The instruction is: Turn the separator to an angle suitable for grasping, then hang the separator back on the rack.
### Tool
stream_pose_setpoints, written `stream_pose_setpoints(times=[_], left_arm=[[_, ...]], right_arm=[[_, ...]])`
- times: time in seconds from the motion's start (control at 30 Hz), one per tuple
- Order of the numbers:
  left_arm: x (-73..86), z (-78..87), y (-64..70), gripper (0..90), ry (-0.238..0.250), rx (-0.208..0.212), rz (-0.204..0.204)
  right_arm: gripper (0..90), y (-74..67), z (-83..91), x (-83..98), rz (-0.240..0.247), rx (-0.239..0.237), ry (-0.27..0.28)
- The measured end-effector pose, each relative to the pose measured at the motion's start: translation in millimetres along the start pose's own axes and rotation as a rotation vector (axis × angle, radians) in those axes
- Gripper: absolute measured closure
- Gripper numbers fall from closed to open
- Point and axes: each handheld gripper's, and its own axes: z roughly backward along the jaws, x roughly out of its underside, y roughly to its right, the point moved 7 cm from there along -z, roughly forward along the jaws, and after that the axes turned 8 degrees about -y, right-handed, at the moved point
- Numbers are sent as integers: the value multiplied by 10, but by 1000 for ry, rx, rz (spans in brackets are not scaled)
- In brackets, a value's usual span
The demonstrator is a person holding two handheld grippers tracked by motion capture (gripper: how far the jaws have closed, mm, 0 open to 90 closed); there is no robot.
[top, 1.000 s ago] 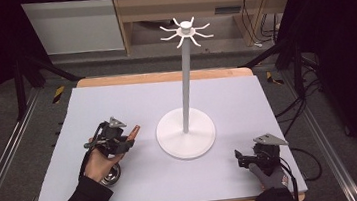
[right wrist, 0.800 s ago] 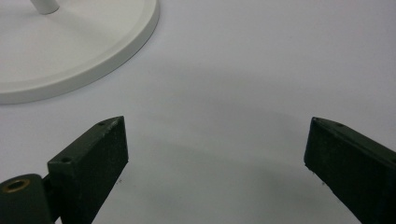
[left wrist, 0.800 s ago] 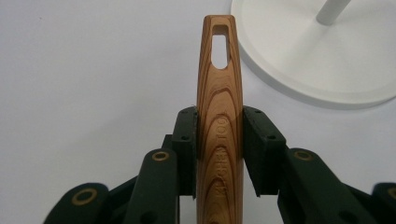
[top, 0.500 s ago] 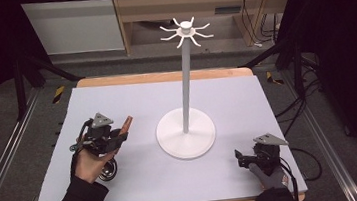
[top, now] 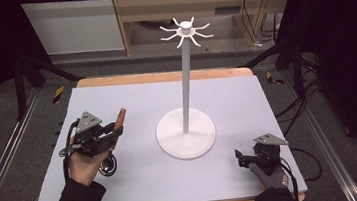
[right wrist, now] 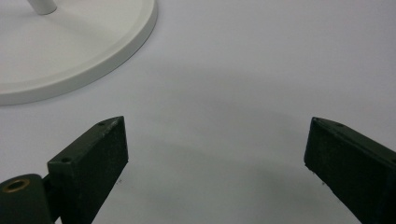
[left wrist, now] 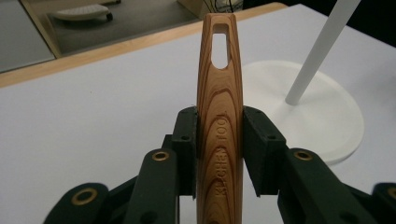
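Left gripper (left wrist: 219, 154) clamped on a wooden handle (left wrist: 218, 116), jaws pressed to both flat sides, about midway up the visible length. Stamped "KITCHEN TOOL" along the grain; slotted hanging hole (left wrist: 219, 46) at the far tip, pointing towards the stand (top: 186, 139). In the high view, held just above the mat (top: 140, 185), left of the stand's round base, handle tip (top: 122, 114) angled up and right. Dark loop (top: 107, 167) under the hand: cannot tell whether tool head or cable.

Right gripper (right wrist: 215, 172) spread wide, holding nothing, low over the mat near the front right corner, base rim (right wrist: 93, 70) just ahead and to its left.

Likely aim, judged from the slot and the hooks (top: 187, 30) on top of the pole (top: 185, 84): hang the tool. Not yet near the hooks; well below them.

Risks from here:
- Narrow slot, thin hook: poor alignment would make the tip glance off instead of threading.
- Smooth tapered wood held on two flats only: could pivot or slide in the jaws under a knock, more so if the hidden head is heavy.
- Tall thin pole on a light-looking base: sideways push at the top could rock or tip the stand; the free right gripper sits near enough to steady the base.
- Release before the hook seats fully in the slot: tool drops to the mat.
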Motion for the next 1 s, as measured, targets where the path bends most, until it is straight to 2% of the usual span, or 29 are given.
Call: stream_pose_setpoints(times=[0.17, 0.2, 0.23, 0.5, 0.8, 1.0], left_arm=[[-80, 128, 44, 670, 62, 3, -3], [-80, 128, 44, 669, 62, 3, -3], [-110, 178, 63, 670, 90, 2, -6], [-191, 317, 108, 669, 160, 16, 2], [-308, 438, 166, 669, 211, 38, 6], [-449, 491, 253, 670, 252, 60, -2]], right_arm=[[66, 3, 1, -1, 1, 0, 1], [66, 3, 1, -1, 1, 0, 1], [67, 0, -3, 1, 3, 0, -1], [67, 4, -2, -1, 1, 2, 0], [66, 2, 8, -2, 6, 3, 7], [66, 0, 3, -1, 10, 1, 9]])
